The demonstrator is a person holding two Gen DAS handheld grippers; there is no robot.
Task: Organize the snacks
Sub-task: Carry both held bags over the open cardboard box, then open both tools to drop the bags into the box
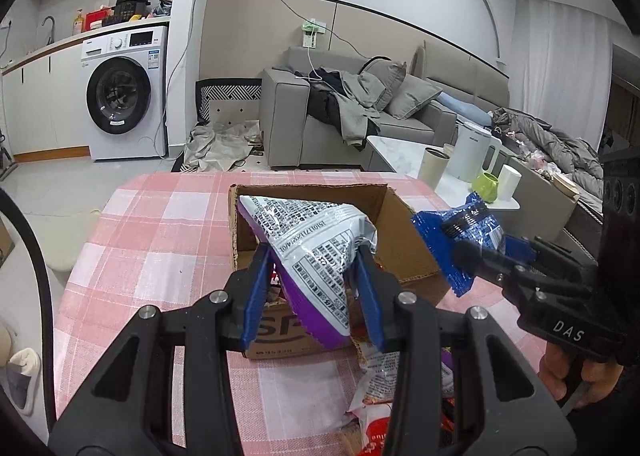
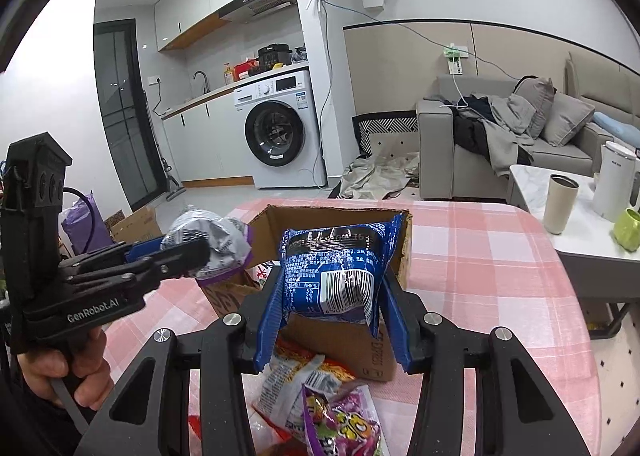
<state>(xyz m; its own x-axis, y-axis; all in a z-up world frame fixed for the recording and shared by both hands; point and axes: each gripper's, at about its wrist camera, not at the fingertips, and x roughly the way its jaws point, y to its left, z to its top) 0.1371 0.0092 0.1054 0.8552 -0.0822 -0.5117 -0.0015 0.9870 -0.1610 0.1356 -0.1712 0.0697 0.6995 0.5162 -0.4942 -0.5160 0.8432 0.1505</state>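
Left wrist view. The left gripper [image 1: 316,276] fills the lower centre of the frame, its blue-padded jaws closed on a silver and purple printed foil snack bag [image 1: 316,244]. The bag is held off the desk, in front of and partly over the open brown cardboard box [image 1: 404,240] at frame centre. The box stands on the desk covered with a pink and white checked cloth [image 1: 160,224]. At centre right, the right gripper [image 1: 464,252] holds a blue crinkled foil snack packet [image 1: 452,228] beside the right wall of the box, above the cloth. A hand [image 1: 580,376] grips its handle at lower right. More loose snack packets in red, white and orange [image 1: 376,388] lie on the cloth at lower centre, partly hidden by the jaws.

Right wrist view. The right gripper [image 2: 332,296] occupies the lower centre, jaws closed on the blue packet [image 2: 332,268], barcode facing the camera. The packet hangs in front of the cardboard box [image 2: 348,344], clear of the cloth [image 2: 480,256]. At middle left, the left gripper [image 2: 192,252] holds the silver and purple bag [image 2: 212,240] near the left corner of the box; a hand [image 2: 68,372] holds its handle at lower left. Loose packets [image 2: 328,404] lie on the cloth at bottom centre.
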